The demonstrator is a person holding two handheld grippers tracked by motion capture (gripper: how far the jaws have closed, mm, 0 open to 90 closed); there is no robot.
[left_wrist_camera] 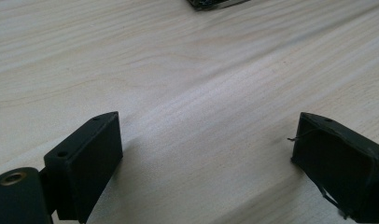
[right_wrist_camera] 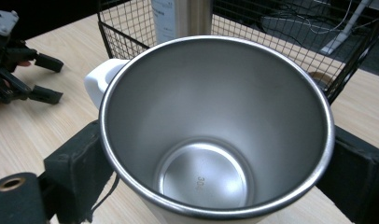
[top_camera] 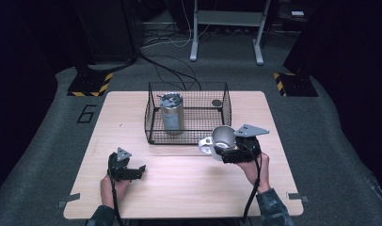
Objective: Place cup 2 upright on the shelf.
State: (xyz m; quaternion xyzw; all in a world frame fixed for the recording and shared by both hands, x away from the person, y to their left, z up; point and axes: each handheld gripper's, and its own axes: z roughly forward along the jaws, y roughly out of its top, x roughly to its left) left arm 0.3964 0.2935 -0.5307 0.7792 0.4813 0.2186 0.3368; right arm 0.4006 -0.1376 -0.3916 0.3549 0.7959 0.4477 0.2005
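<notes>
"6" on floor [top_camera: 87, 113]; "30" inside mug [right_wrist_camera: 201, 181] btm.

Brushed steel, black wire and pale wood

The white-handled mug [right_wrist_camera: 215, 126] has a satin, brushed-steel inside with a polished rim and a smooth white plastic handle at 10 o'clock; matt black rubbery pads of the right gripper [right_wrist_camera: 215, 177] press its sides. The light wooden table [left_wrist_camera: 187, 84] is smooth, fine-grained and matt. At 12 o'clock, the black wire basket [top_camera: 187, 113] is thin coated metal mesh, holding a dull brushed-metal cylindrical canister [top_camera: 171, 114].
</notes>
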